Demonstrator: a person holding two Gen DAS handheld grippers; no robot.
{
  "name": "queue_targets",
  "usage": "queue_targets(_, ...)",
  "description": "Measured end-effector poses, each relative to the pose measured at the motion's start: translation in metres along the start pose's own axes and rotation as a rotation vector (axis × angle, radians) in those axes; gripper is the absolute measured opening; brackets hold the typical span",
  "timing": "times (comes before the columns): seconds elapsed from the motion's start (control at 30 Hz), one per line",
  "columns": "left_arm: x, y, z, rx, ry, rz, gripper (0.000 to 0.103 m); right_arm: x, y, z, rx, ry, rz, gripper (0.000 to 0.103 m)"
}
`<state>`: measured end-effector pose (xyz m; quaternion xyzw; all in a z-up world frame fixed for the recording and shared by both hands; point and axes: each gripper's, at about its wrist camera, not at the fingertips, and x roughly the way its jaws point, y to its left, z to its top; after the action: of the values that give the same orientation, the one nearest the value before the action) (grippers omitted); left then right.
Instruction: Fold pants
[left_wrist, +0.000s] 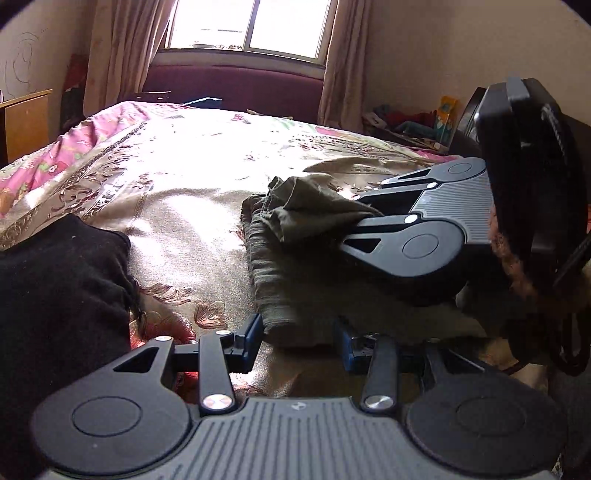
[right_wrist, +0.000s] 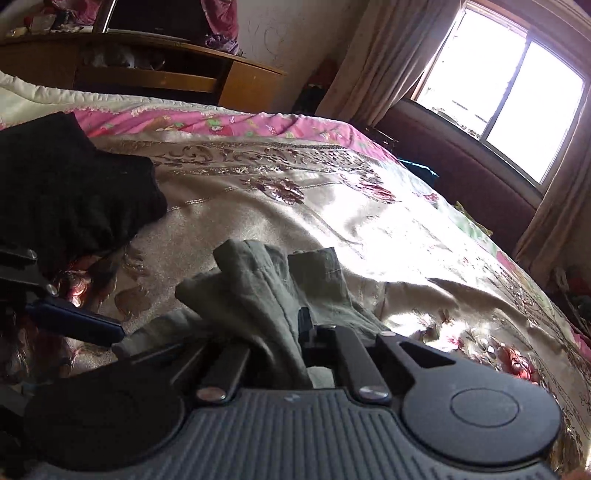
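Olive green pants lie bunched on the bed, also in the right wrist view. My left gripper is open, its blue-padded fingers either side of the near edge of the pants, low over the bedspread. My right gripper is shut on a fold of the pants and lifts it; from the left wrist view it comes in from the right with cloth draped over its fingers. A left finger shows at the left of the right wrist view.
A black garment lies on the bed's left side, also in the right wrist view. The floral satin bedspread stretches toward a dark red headboard under the window. A wooden cabinet stands beside the bed.
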<state>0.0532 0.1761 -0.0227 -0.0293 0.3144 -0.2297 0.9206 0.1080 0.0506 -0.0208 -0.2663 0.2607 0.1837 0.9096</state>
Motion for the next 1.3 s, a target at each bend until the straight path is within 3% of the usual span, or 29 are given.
queue_targets(0.13, -0.006, -0.002, -0.003, 0.023, 0.015, 0.016, 0.055, -0.001, 0.012, -0.008, -0.053, 0.003, 0.032, 0.012)
queue_targets(0.17, -0.008, -0.003, -0.003, 0.023, 0.018, 0.015, 0.055, -0.005, 0.009, -0.007, -0.038, -0.001, 0.047, 0.020)
queue_targets(0.23, -0.013, -0.004, -0.002, 0.034, 0.021, 0.013, 0.055, -0.019, -0.007, -0.005, 0.036, -0.015, 0.082, 0.034)
queue_targets(0.33, -0.023, -0.009, 0.003, 0.071, -0.004, 0.022, 0.055, -0.050, -0.031, -0.008, 0.117, -0.061, 0.083, 0.036)
queue_targets(0.4, -0.029, -0.013, 0.013, 0.085, -0.030, 0.021, 0.055, -0.075, -0.057, -0.017, 0.199, -0.074, 0.062, 0.044)
queue_targets(0.47, -0.029, -0.020, 0.025, 0.099, -0.062, 0.007, 0.055, -0.093, -0.086, -0.033, 0.286, -0.056, 0.004, 0.044)
queue_targets(0.6, -0.006, -0.046, 0.049, 0.172, -0.108, -0.075, 0.056, -0.106, -0.154, -0.085, 0.436, 0.063, -0.226, 0.046)
queue_targets(0.73, 0.049, -0.074, 0.057, 0.244, -0.025, -0.133, 0.058, -0.093, -0.215, -0.137, 0.625, 0.155, -0.289, 0.046)
queue_targets(0.8, 0.079, -0.084, 0.052, 0.287, 0.069, -0.132, 0.058, -0.086, -0.227, -0.152, 0.650, 0.165, -0.281, 0.046)
queue_targets(0.83, 0.091, -0.089, 0.046, 0.315, 0.126, -0.110, 0.059, -0.076, -0.232, -0.161, 0.663, 0.213, -0.284, 0.046)
queue_targets(0.9, 0.097, -0.092, 0.040, 0.340, 0.157, -0.101, 0.059, -0.065, -0.243, -0.180, 0.754, 0.269, -0.229, 0.047)
queue_targets(1.1, 0.078, -0.102, 0.053, 0.363, 0.138, -0.025, 0.059, -0.105, -0.264, -0.222, 1.012, 0.128, -0.051, 0.046)
queue_targets(1.3, 0.091, -0.162, 0.058, 0.459, 0.130, -0.179, 0.060, -0.118, -0.274, -0.259, 1.217, 0.036, 0.186, 0.046)
